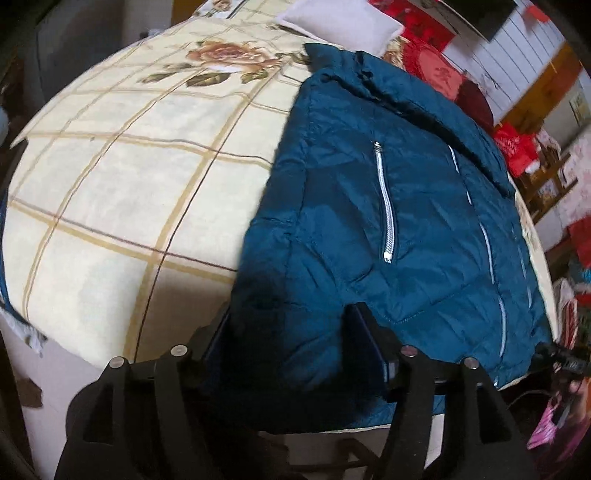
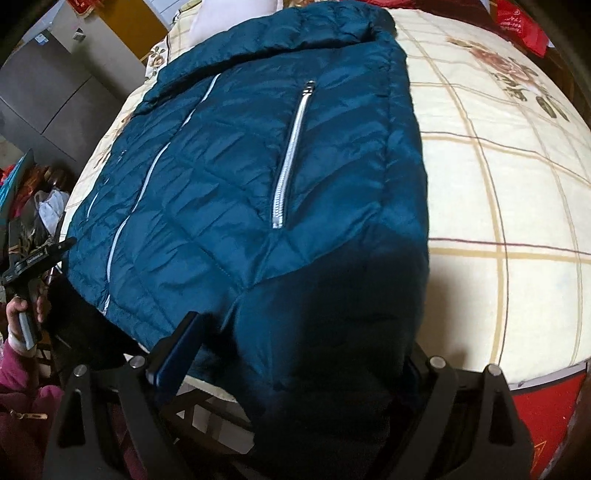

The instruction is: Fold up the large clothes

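A teal quilted jacket (image 1: 388, 221) lies spread on a bed (image 1: 122, 177), front side up, its collar toward the far end near a pale pillow (image 1: 343, 27) and its hem hanging over the near edge of the mattress. A silver pocket zipper (image 1: 386, 206) runs down the chest panel, and a pale front zipper line (image 1: 487, 243) runs the length of the garment beside it.

The jacket's near hem sits right at the left hand-held gripper (image 1: 291, 332). The jaws stand wide apart with a fold of the hem fabric between them; one blue-padded finger (image 1: 369, 339) lies against the cloth, the other is mostly hidden by fabric at the left. The pads do not press the cloth together, so the grip is released.

In the right wrist view the same jacket (image 2: 258, 166) fills the centre, and its shadowed near corner drapes down between the fingers of the right hand-held gripper (image 2: 295, 354). These jaws also stand wide, one blue pad (image 2: 177, 347) beside the cloth, the other covered by it; whether they pinch anything cannot be told.

The bed carries a cream checked sheet with rose prints (image 2: 509, 155). At the left edge of the right view a hand (image 2: 20, 314) in a magenta sleeve (image 2: 22, 373) holds the other tool's handle.
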Demonstrator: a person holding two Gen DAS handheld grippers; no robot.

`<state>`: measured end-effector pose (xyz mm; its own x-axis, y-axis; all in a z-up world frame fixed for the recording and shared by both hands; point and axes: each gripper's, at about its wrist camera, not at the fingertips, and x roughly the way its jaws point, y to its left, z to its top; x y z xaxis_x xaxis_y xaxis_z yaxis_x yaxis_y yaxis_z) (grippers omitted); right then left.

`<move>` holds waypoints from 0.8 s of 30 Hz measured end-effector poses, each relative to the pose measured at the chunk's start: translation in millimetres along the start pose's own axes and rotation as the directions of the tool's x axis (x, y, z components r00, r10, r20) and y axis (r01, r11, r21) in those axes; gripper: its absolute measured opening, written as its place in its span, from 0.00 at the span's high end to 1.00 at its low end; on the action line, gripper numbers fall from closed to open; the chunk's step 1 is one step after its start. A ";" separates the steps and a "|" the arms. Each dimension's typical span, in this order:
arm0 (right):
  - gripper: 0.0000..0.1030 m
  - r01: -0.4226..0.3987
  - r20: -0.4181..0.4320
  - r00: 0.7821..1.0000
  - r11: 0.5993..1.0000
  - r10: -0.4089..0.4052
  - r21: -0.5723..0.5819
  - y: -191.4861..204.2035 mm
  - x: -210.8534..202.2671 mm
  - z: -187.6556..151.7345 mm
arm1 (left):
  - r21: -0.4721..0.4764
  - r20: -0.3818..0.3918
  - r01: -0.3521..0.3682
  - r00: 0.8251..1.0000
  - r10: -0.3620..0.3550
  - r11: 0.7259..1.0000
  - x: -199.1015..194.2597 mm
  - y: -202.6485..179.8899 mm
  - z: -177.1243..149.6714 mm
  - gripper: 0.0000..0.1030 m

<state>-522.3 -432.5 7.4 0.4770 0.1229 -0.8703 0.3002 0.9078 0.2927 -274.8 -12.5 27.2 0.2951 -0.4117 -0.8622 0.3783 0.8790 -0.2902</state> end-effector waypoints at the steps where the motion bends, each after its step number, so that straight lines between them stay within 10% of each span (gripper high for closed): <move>1: 0.09 -0.004 -0.002 1.000 1.000 0.004 0.002 0.1 0.0 1.4 | 0.020 -0.002 -0.017 1.000 0.017 1.000 1.0 -4.0 -0.5 0.17; 10: 0.09 -0.042 0.001 0.999 0.999 0.042 0.028 -14.6 -5.0 12.9 | 0.044 -0.015 -0.040 0.999 0.041 0.998 2.8 -9.1 0.2 0.17; 12: 0.23 -0.055 0.005 0.998 0.998 0.055 0.006 -10.1 -1.9 9.1 | 0.064 -0.019 -0.051 0.998 0.052 0.997 2.8 -12.4 -0.5 0.18; 15: 0.64 -0.033 0.033 0.999 0.999 0.034 -0.039 -2.1 -2.1 4.6 | 0.068 0.009 -0.036 0.999 0.035 0.997 -4.2 -15.0 -1.3 0.54; 24: 0.78 -0.101 0.232 0.965 0.988 0.125 -0.114 15.2 -68.6 38.8 | 0.125 0.248 -0.031 0.969 0.000 0.992 -64.6 -37.2 25.7 0.66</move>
<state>-518.4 -442.7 86.9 0.6894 0.1390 -0.7109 0.1545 0.9306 0.3318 -285.3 -24.7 104.4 0.5035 -0.4589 -0.7321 0.4752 0.8547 -0.2089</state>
